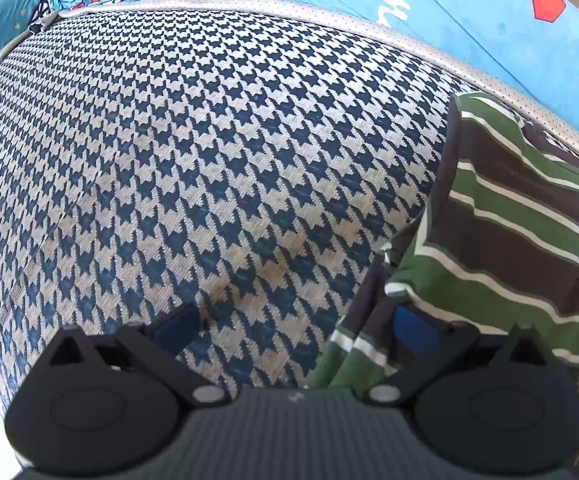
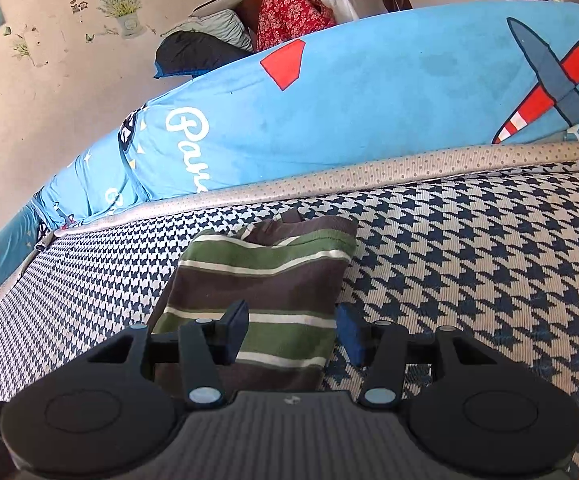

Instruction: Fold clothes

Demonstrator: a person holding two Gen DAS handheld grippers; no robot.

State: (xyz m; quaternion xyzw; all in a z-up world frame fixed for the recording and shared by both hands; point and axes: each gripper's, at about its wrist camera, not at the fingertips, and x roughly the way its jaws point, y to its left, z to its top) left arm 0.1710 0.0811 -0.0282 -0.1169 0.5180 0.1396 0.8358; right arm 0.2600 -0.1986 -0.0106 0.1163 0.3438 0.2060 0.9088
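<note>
Striped garment (image 2: 261,296), folded into a compact rectangle

Green, brown and white bands run across it; it lies flat on the houndstooth surface, near the dotted edge strip, with a bunched, wrinkled end (image 1: 353,344) toward the left wrist camera and uneven layers at the far edge

surface: houndstooth mattress (image 1: 209,152) | on it: folded striped garment (image 2: 265,292), blue quilt (image 2: 369,120)
</note>
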